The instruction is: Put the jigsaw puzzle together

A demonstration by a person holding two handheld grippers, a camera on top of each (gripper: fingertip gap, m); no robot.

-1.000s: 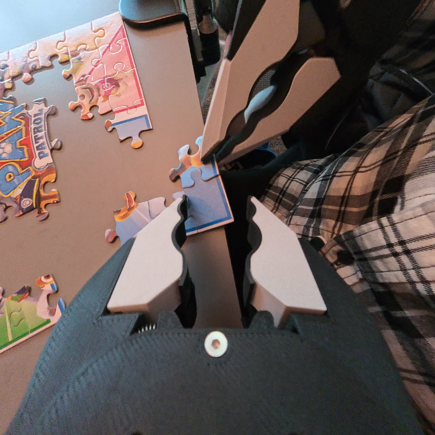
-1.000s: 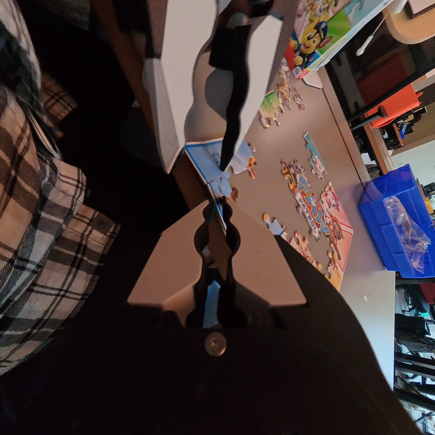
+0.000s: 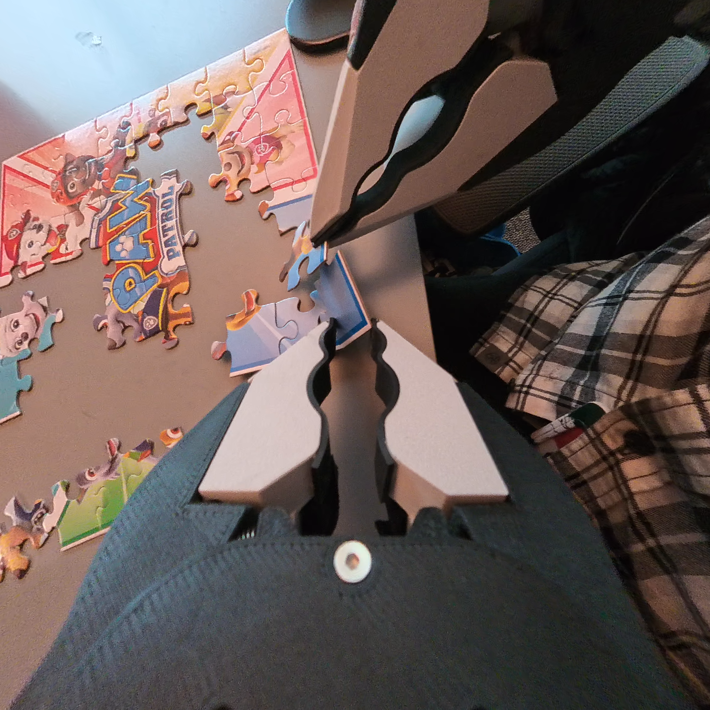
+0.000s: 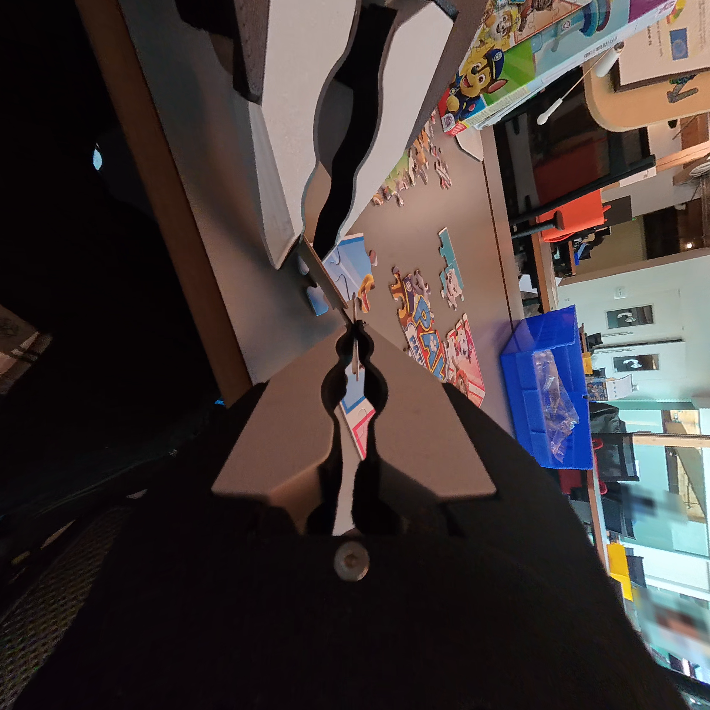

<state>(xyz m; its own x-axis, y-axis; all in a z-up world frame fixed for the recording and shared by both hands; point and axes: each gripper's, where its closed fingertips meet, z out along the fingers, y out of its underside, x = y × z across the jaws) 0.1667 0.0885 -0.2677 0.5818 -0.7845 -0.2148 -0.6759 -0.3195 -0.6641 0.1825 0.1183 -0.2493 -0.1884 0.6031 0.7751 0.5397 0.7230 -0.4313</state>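
Note:
A blue jigsaw cluster (image 3: pixel 261 334) with a bordered corner piece (image 3: pixel 342 296) lies near the grey table's (image 3: pixel 115 384) right edge. My left gripper (image 3: pixel 352 326) is open, and the cluster's corner sits between its tips. My right gripper (image 3: pixel 319 242) comes in from above and is shut on a small blue piece (image 3: pixel 307 265), held tilted against the cluster's upper edge. In the right wrist view my right gripper (image 4: pixel 356 326) pinches that piece (image 4: pixel 357 357) edge-on, facing the left gripper (image 4: pixel 311 246). A large red and pink section (image 3: pixel 269 134) and a logo cluster (image 3: pixel 142 249) lie farther left.
A green cluster (image 3: pixel 100 495) and a teal cluster with a white dog (image 3: pixel 15 345) lie on the left. A person's plaid sleeve (image 3: pixel 595 345) is just past the table edge (image 3: pixel 418 288). The puzzle box (image 4: pixel 499 77) stands at the far end, and a blue bin (image 4: pixel 545 392) stands beyond the table. One gripper's finger ends stand about 4 cm off the other's.
My left gripper's jaws have narrowed and it has pulled back, so more of the table shows. My right gripper still holds the blue piece, which is now tilted up more at the cluster.

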